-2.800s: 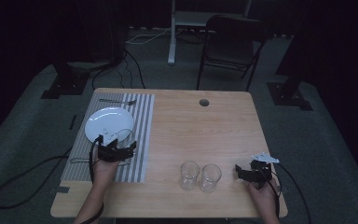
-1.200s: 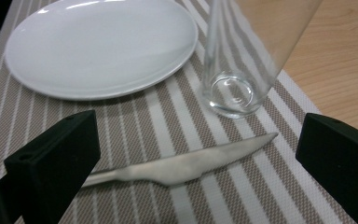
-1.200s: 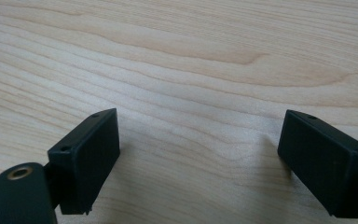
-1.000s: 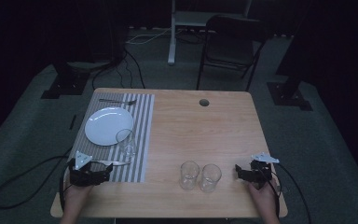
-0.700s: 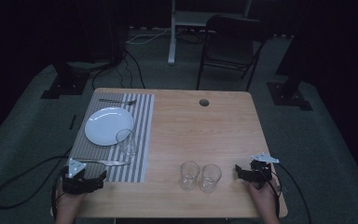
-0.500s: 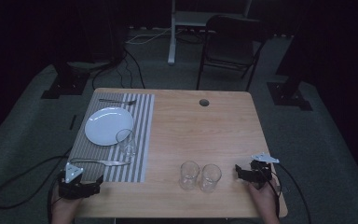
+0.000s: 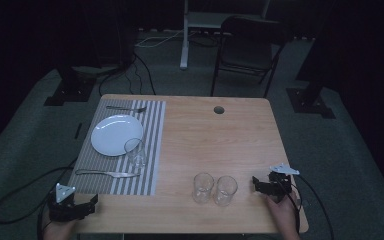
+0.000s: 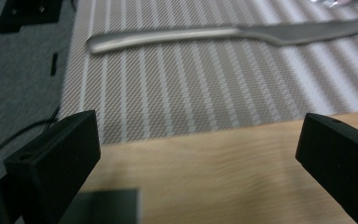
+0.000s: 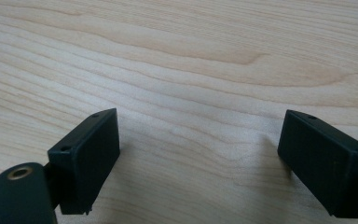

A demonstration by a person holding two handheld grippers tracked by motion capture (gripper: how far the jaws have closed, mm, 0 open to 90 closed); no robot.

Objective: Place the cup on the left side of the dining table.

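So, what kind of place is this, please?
Probably a dim lab or studio, staged for recording, not a dining room: one wooden table with a striped placemat, cables on grey carpet, and a folding chair behind.

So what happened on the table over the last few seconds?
The left hand-held gripper let go of the glass standing on the striped mat beside the plate, then drew back toward the person to the table's near left corner, its jaws open. The right hand-held gripper, the two glasses near it, the knife and the fork stayed put.
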